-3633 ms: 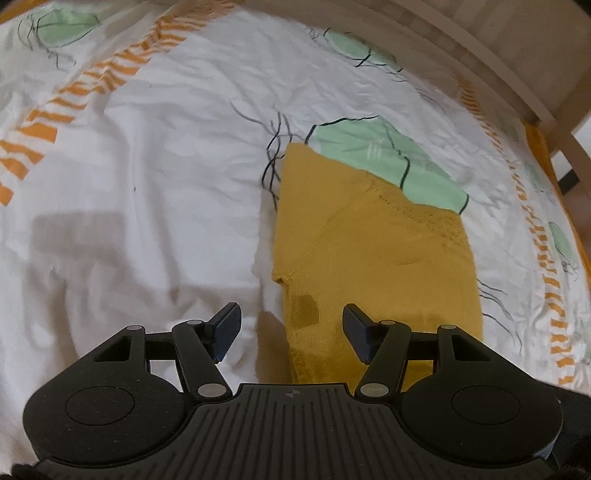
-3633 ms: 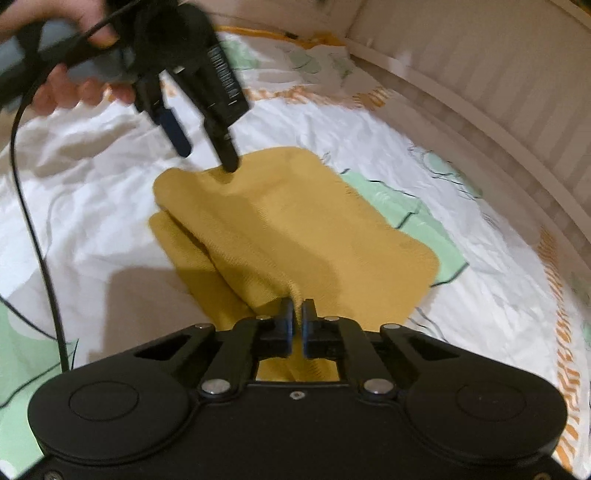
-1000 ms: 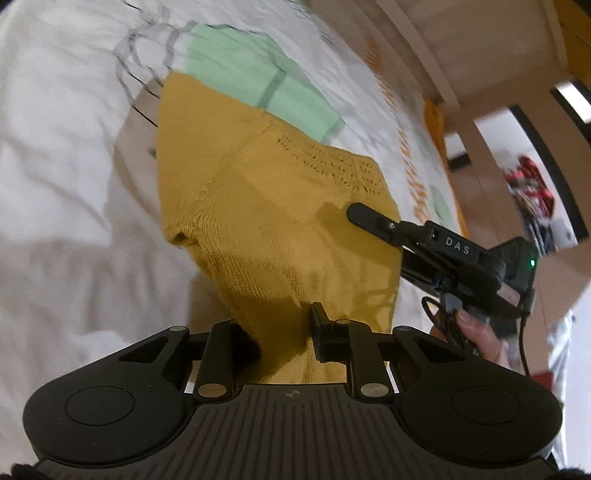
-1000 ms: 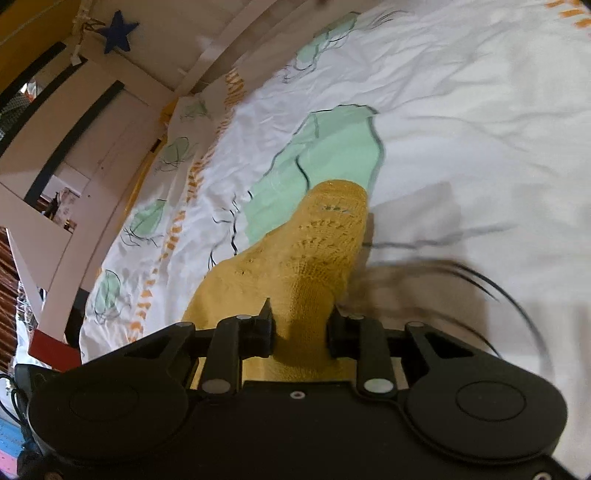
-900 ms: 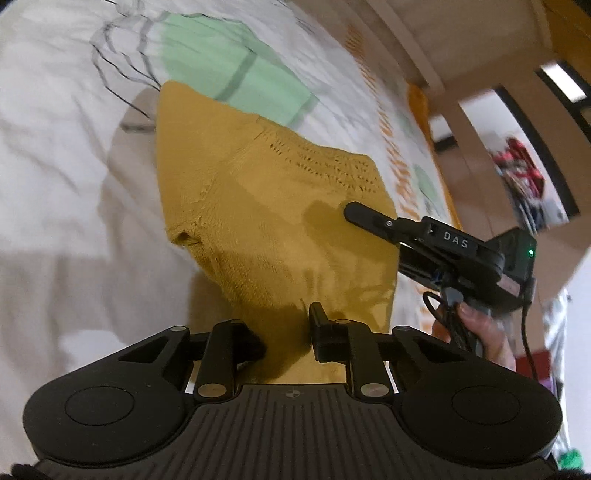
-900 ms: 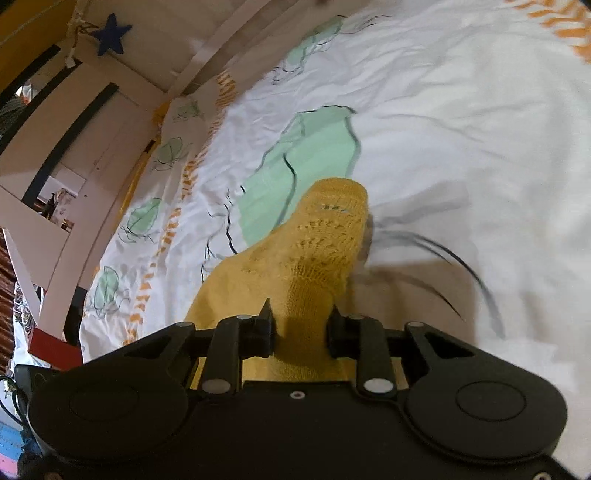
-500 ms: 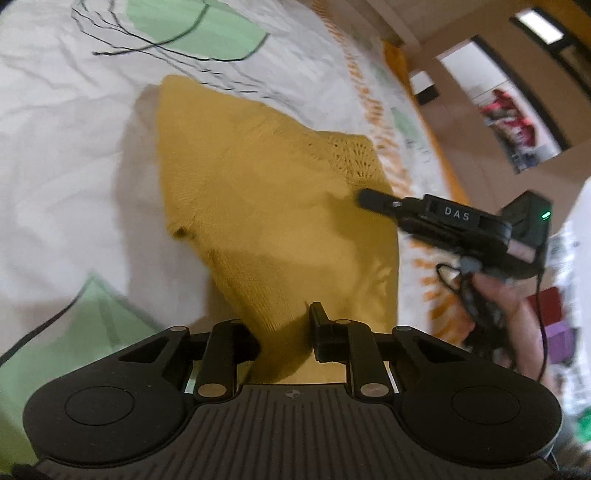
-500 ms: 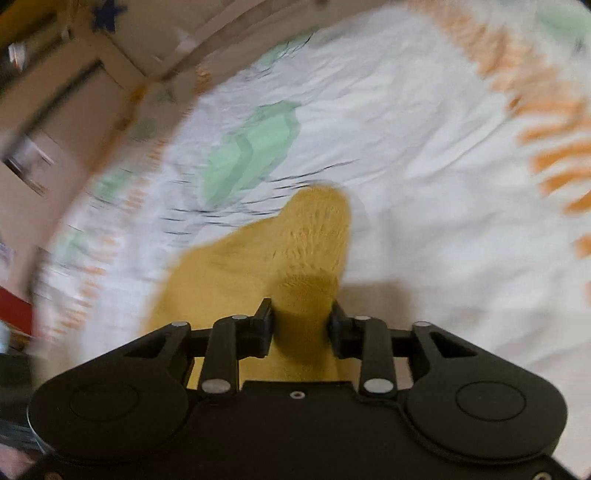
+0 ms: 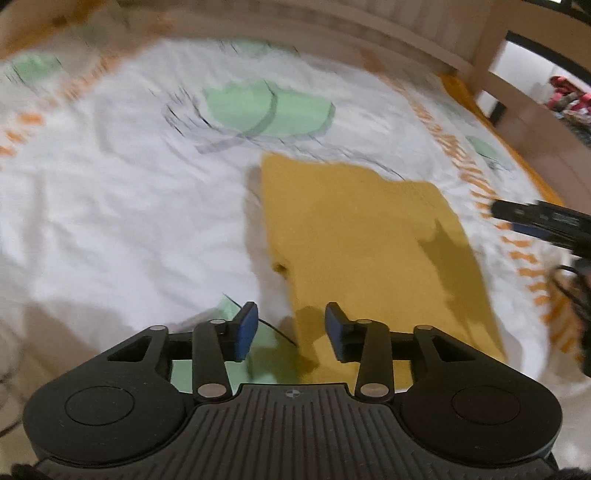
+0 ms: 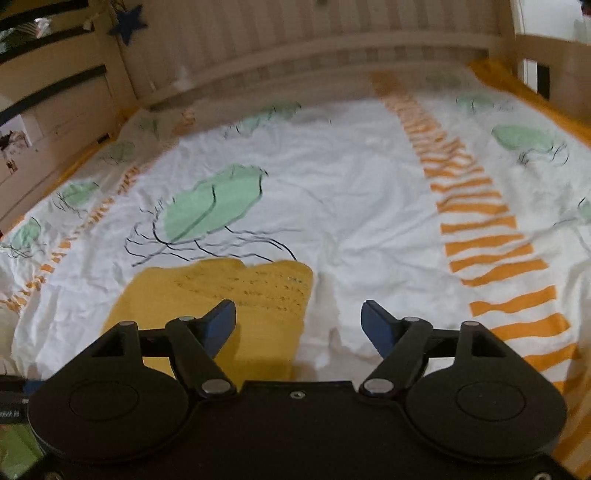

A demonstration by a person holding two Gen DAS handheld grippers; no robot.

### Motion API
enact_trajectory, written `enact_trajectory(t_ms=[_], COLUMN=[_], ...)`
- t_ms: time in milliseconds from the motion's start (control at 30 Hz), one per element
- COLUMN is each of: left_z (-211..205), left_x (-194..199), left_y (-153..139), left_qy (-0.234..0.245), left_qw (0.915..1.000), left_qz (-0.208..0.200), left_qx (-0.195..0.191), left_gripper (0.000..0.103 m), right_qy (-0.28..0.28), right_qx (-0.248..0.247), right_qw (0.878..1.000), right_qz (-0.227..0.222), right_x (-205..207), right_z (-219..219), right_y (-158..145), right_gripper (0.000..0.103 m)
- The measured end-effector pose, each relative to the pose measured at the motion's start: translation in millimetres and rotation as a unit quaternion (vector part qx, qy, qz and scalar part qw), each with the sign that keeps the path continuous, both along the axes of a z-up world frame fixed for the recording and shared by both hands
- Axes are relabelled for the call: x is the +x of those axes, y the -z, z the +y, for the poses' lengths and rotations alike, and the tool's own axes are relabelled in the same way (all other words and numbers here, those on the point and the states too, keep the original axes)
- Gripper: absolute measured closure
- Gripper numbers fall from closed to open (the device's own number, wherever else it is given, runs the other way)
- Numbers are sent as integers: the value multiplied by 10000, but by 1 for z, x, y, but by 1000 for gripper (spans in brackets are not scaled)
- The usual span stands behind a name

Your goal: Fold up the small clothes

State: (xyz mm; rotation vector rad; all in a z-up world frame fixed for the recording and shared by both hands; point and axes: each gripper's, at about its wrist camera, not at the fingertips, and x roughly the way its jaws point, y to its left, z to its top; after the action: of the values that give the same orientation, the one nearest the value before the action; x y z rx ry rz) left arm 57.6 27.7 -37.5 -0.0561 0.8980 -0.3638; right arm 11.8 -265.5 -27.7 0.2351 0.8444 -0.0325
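Opening just now, left tongs [image 9: 290, 332] and right tongs [image 10: 298, 325] apart, empty above yellow garment [image 9: 369, 236]

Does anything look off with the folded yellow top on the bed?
Mostly tidy: the yellow top lies flat on the sheet. Its far edge is stepped, and a small fold pokes out midway along its left edge.

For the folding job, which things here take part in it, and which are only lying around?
Part of the job:
- yellow knitted garment, lying folded on the sheet
- left gripper, jaws just opened, nothing between them
- right gripper, jaws just opened, nothing between them

Only around:
- patterned bed sheet
- wooden bed rail
- blue star
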Motion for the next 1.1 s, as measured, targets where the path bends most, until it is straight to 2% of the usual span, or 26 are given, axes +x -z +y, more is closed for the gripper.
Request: enact_trajectory(t_ms=[100, 200, 233, 267, 333, 400, 567, 800, 1000, 1100], left_z=[-1, -3, -5, -8, -11, -12, -18, -24, -36, -36], left_x=[-11, -21, -25, -27, -33, -37, -45, -52, -61, -66], left_y=[-11, -17, -19, -19, -20, -20, -19, -18, -18, -19], left_qy=[-239, -318, -332, -334, -320, -312, -360, -411, -436, -448], left_qw=[9991, 9983, 9981, 9978, 9974, 9976, 9965, 9967, 9906, 9898], left_qz=[-254, -353, -380, -400, -408, -372, -424, -370, -448, -509], left_qx=[252, 330, 368, 416, 493, 502, 618, 586, 1215, 1251], left_gripper=[56, 46, 43, 42, 30, 26, 26, 26, 27, 27], right_qy=[102, 228, 280, 351, 425, 519, 571, 607, 521, 468], right_qx=[-47, 34, 90, 173, 369, 479, 281, 22, -238, -407], right_qw=[9999, 9996, 9994, 9991, 9983, 9975, 9976, 9970, 9966, 9964], right_qz=[-92, -157, -164, -173, -172, -86, 286, 488, 593, 580], right_x=[-15, -32, -37, -43, -53, -63, -80, -98, -104, -105], right_z=[7, 14, 15, 16, 18, 21, 32, 43, 53, 58], right_y=[-9, -15, -16, -16, -16, -13, -10, -12, -15, -17], right_gripper=[11, 7, 1, 0, 0, 0, 0, 0, 0, 0])
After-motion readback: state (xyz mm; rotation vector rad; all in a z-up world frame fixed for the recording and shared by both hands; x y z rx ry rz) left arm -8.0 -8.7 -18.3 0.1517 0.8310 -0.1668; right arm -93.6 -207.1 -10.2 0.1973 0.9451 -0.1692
